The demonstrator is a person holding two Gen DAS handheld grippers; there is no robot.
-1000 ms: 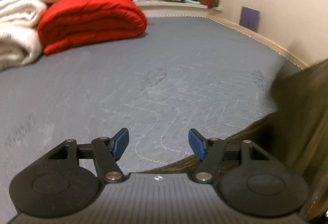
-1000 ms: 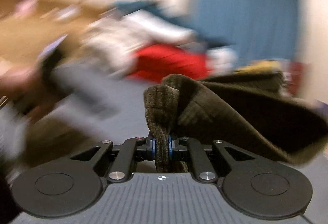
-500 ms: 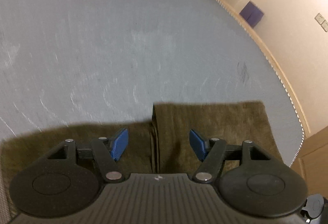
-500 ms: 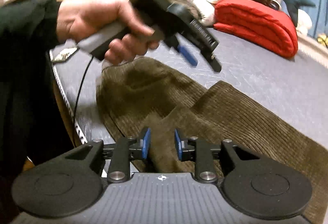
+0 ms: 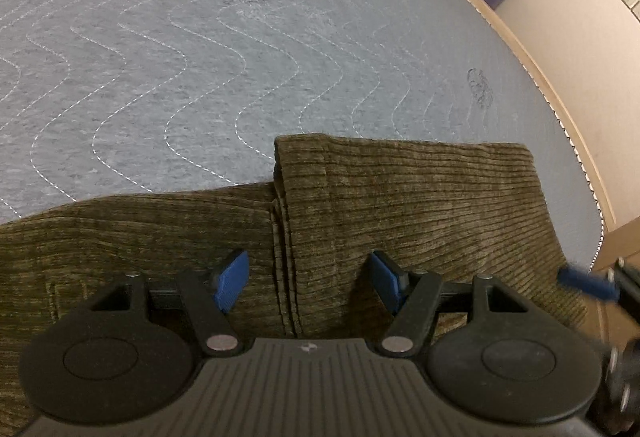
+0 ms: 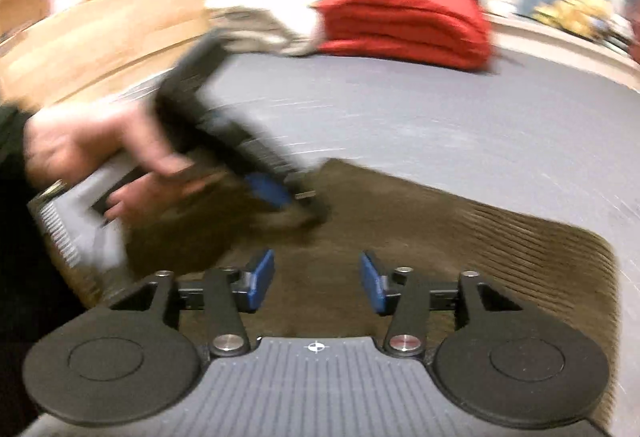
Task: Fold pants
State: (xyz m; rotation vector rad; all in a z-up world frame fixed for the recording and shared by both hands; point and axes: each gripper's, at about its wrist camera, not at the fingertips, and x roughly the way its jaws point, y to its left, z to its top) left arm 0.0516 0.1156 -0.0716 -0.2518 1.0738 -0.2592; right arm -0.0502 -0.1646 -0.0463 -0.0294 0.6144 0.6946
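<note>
Since a second ago the right gripper (image 6: 317,283) has let go of the bunched trouser cloth, and the left gripper (image 5: 308,281) has come down from above the bare bed to just over the pants.

In the left wrist view, the olive corduroy pants (image 5: 400,205) lie flat on the grey quilted mattress (image 5: 200,57), near its edge. The jaws stand wide, with nothing pinched. A thick folded edge of the pants runs under the gap between the blue pads (image 5: 232,279).

In the right wrist view, which is blurred, the jaws are opening and no cloth is pressed between them; the pants (image 6: 500,237) lie spread below and ahead. At the left a hand (image 6: 92,149) holds the other gripper above the pants. A red folded blanket (image 6: 404,25) lies far behind.
</note>
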